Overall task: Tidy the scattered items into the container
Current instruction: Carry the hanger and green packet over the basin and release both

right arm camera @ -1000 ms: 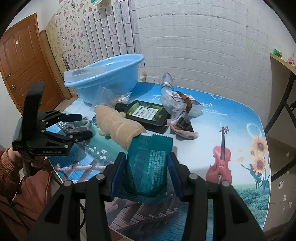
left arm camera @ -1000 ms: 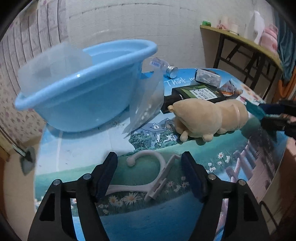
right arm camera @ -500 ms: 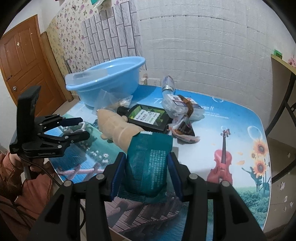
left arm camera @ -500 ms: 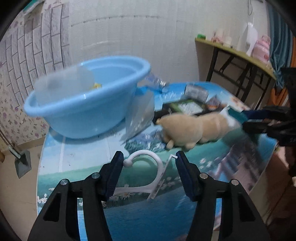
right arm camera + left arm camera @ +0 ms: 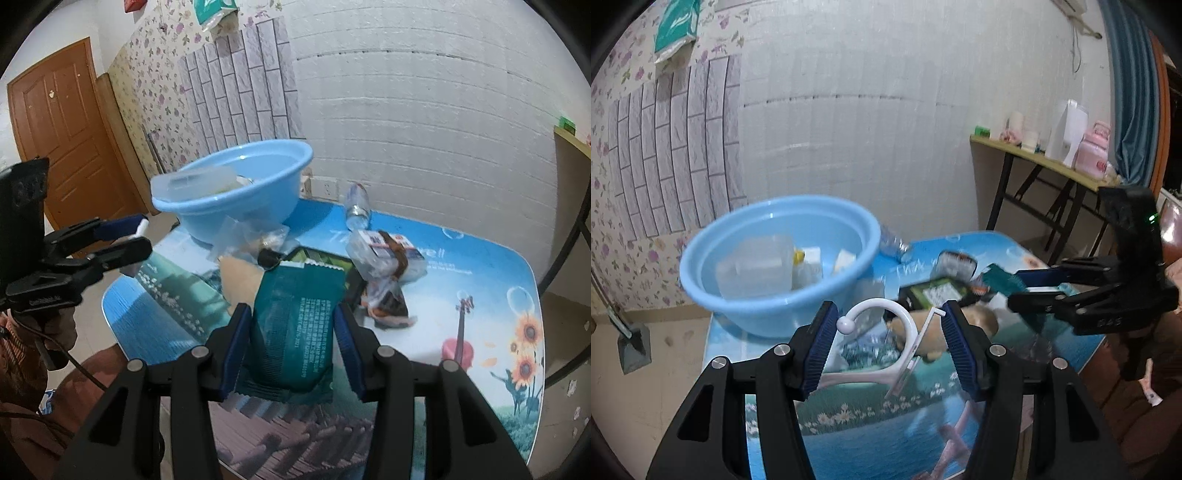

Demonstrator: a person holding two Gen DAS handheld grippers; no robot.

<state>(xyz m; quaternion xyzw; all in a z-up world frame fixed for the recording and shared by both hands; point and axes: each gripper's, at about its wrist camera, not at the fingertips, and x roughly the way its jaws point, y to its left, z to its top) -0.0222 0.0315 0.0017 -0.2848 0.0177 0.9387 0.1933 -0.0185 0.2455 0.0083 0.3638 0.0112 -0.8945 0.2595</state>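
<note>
Blue basin (image 5: 779, 258), centre-left of the left wrist view, already holding a clear tub and small white pieces; rigid, light plastic, probably easy to drop things into.

Lower centre of the right wrist view: right gripper (image 5: 291, 349) clamped on a teal snack packet (image 5: 299, 314), soft, crinkly and light by the look, best pinched across its flat middle as here. Small pale print on the packet, too fine to read.

Lower centre of the left wrist view: left gripper (image 5: 888, 345) closed on a white plastic hanger (image 5: 886, 347), thin, stiff, likely slippery; gripped across the hook and bar, lifted clear of the table (image 5: 849, 435).

"D4S" faintly legible on the far gripper body.
</note>
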